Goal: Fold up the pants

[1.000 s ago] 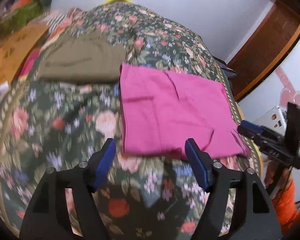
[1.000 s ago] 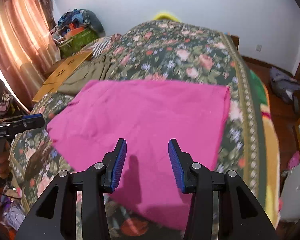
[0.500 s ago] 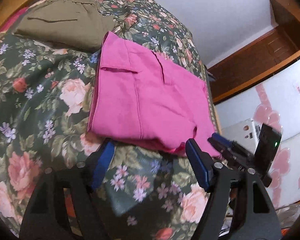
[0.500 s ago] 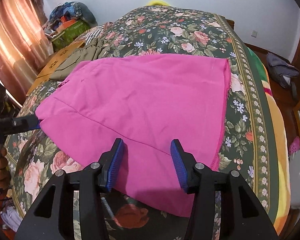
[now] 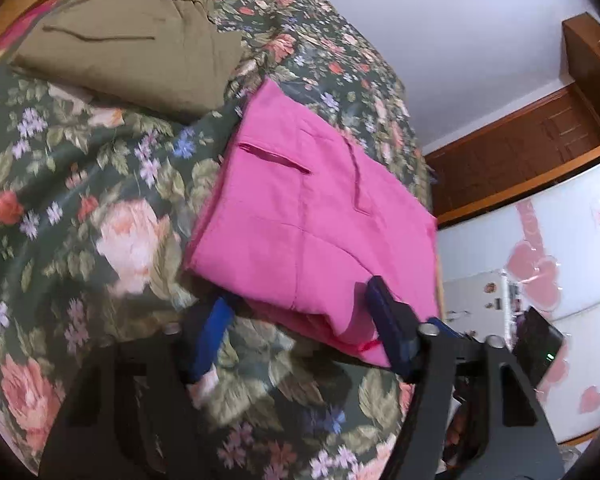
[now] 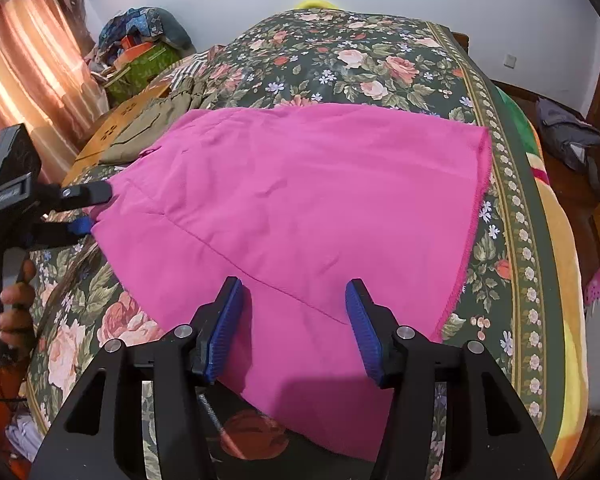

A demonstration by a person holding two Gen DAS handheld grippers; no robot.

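1. The left gripper's (image 5: 300, 320) blue-padded fingers (image 5: 214, 334) are spread wide, straddling the near corner of the pink pants (image 5: 312, 216); one finger sits at the edge of the pants and the other lies over the fabric, with nothing pinched between them.
2. The right gripper's (image 6: 294, 326) blue-padded fingers (image 6: 364, 332) are also spread wide, hovering over the near end of the pink pants (image 6: 300, 216) without gripping them.
3. The pink pants lie folded and mostly flat on a floral bedspread (image 6: 360, 60), with a slit pocket and seams visible in the left wrist view.
4. In the right wrist view, the left gripper (image 6: 88, 208) appears at the left corner of the pants, held by a hand (image 6: 14, 308).
5. Olive-green folded pants (image 5: 132, 48) lie on the bedspread just beyond the pink pants, beside their far corner.
6. A pile of colourful bundles (image 6: 140, 44) sits past the olive pants, near a curtain (image 6: 24, 72).
7. To the right of the pink pants, off the bedspread, a dark garment (image 6: 568, 136) lies on the floor.
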